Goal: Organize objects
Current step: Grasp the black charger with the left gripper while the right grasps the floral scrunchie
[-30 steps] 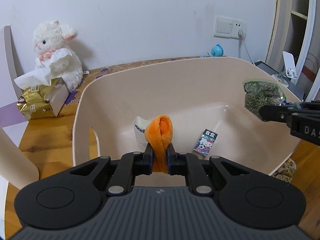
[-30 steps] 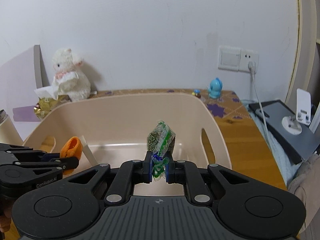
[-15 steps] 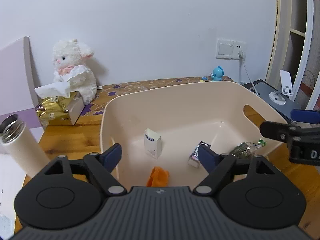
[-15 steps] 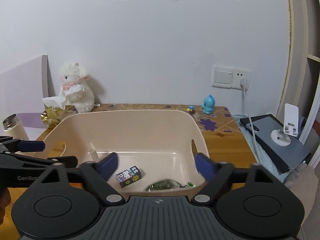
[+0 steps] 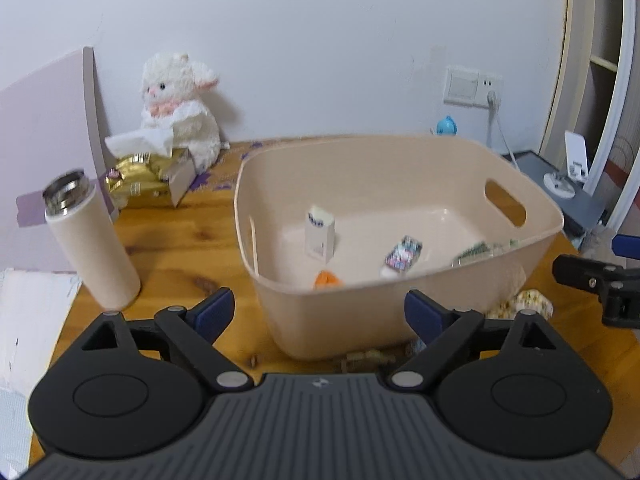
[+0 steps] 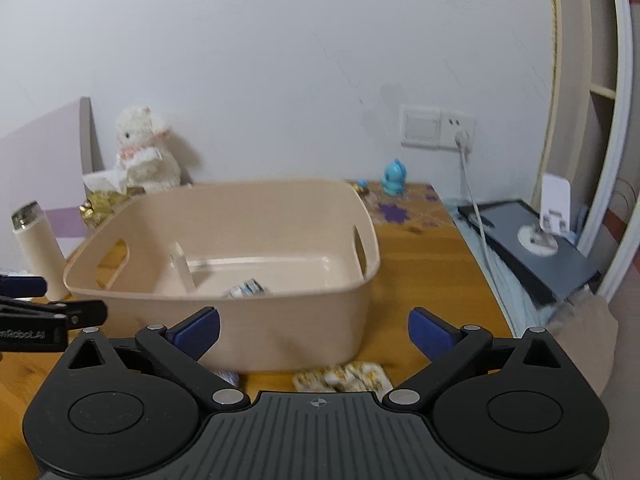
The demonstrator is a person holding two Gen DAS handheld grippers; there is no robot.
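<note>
Compared with the frame one second ago, the orange plush item (image 5: 327, 279) is no longer clamped in the left tool (image 5: 319, 311), and the clear bag of green dried herbs (image 5: 478, 249) is no longer clamped in the right tool (image 6: 314, 327). Both tools are now seen spread wide and empty, drawn back from the beige plastic basin (image 5: 400, 312) to points just outside its near wall; half a second ago they were already open but nearer the rim.

Four items are counted inside the basin in the left wrist view: the orange plush item against the near wall, one white upright carton with blue print (image 5: 319, 233) near the middle, one small colourful cartoon-printed box (image 5: 403, 253) lying tilted, and the herb bag toward the right wall. In the right wrist view only the cartoon box (image 6: 248, 289) is seen clearly over the rim.

On the wooden table (image 5: 176, 240), one cream cylindrical flask with a steel mouth (image 5: 89, 240) stands upright toward the left edge, and one gold tissue pack (image 5: 148, 182) lies beside one white plush lamb (image 5: 180, 112) along the far edge. One blue figurine (image 6: 394, 178) stands at the far edge near the wall socket (image 6: 438, 127). One yellow-patterned packet (image 6: 342, 378) lies on the table just beside the basin's near wall.
</note>
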